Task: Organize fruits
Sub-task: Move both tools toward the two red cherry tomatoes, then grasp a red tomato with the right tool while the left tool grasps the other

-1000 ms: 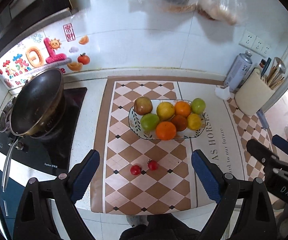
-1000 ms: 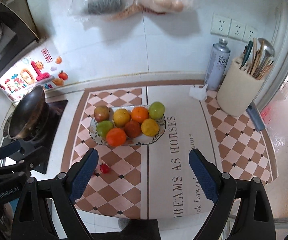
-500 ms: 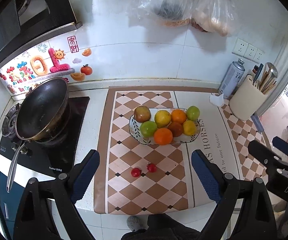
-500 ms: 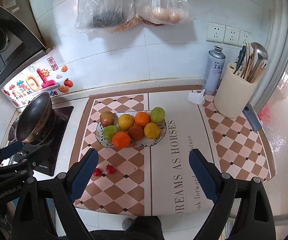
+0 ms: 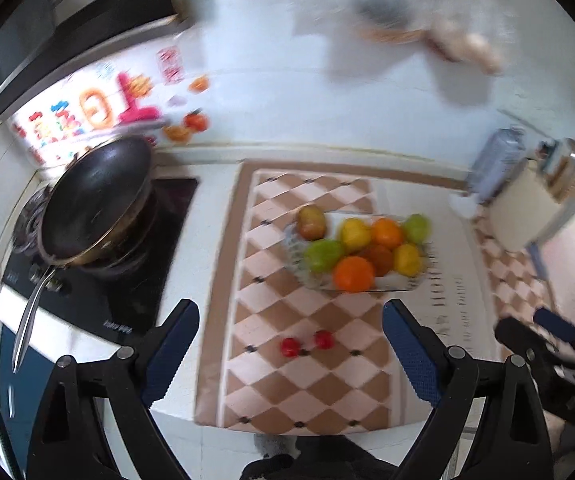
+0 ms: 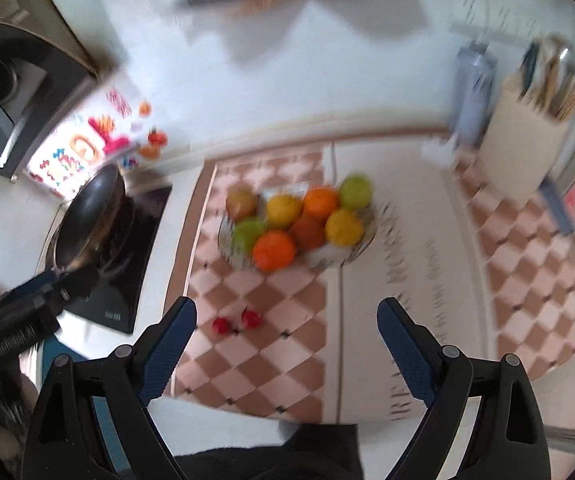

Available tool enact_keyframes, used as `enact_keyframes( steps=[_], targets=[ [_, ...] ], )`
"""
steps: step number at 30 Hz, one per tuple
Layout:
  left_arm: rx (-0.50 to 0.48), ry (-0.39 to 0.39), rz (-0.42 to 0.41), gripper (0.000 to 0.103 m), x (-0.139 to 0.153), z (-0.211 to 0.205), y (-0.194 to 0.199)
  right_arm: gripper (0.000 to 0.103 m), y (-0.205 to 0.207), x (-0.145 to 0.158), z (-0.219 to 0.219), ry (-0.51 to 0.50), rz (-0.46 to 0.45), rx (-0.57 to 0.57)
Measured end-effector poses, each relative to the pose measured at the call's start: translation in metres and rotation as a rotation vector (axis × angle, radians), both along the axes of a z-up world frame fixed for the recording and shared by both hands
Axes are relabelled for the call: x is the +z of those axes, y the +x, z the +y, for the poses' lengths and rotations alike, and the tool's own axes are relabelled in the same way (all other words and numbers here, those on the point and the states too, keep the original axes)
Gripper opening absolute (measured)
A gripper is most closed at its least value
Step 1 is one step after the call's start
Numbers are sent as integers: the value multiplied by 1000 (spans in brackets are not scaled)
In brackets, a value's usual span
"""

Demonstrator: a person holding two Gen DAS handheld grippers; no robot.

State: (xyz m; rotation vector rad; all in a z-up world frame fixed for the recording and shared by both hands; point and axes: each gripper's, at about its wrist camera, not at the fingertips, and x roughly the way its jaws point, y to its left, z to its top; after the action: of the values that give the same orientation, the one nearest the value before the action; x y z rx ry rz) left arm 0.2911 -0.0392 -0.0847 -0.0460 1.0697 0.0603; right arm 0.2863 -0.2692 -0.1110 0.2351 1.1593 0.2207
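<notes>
A patterned dish (image 5: 415,282) (image 6: 361,246) holds several oranges, yellow and green fruits on a checkered mat (image 5: 295,396) (image 6: 247,376). Two small red tomatoes (image 5: 290,347) (image 5: 324,339) lie on the mat in front of the dish; the right wrist view shows them too (image 6: 222,325) (image 6: 251,319). My left gripper (image 5: 290,356) hangs open high above the mat, nothing between its blue pads. My right gripper (image 6: 286,352) is open too, above the mat's right part, and shows at the left wrist view's right edge (image 5: 547,336). Both views are blurred.
A black pan (image 5: 95,204) sits on the hob (image 5: 127,296) left of the mat. At the back right stand a spray can (image 6: 472,92) and a cream utensil holder (image 6: 527,148). Plastic bags (image 5: 407,12) hang on the tiled wall. The counter's front edge lies just below the grippers.
Both views pulled back from the counter half a second ago and have now drawn closer again, with motion blur. Both grippers stay open; the fruit has not moved.
</notes>
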Motion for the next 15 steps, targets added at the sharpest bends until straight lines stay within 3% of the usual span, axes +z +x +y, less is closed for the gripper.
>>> enact_keyframes(
  steps=[10, 15],
  targets=[
    [205, 83, 228, 94, -94, 57, 23, 50, 40, -147, 56, 133, 268, 163],
    [257, 91, 349, 94, -143, 70, 27, 48, 53, -199, 90, 154, 340, 217]
  ],
)
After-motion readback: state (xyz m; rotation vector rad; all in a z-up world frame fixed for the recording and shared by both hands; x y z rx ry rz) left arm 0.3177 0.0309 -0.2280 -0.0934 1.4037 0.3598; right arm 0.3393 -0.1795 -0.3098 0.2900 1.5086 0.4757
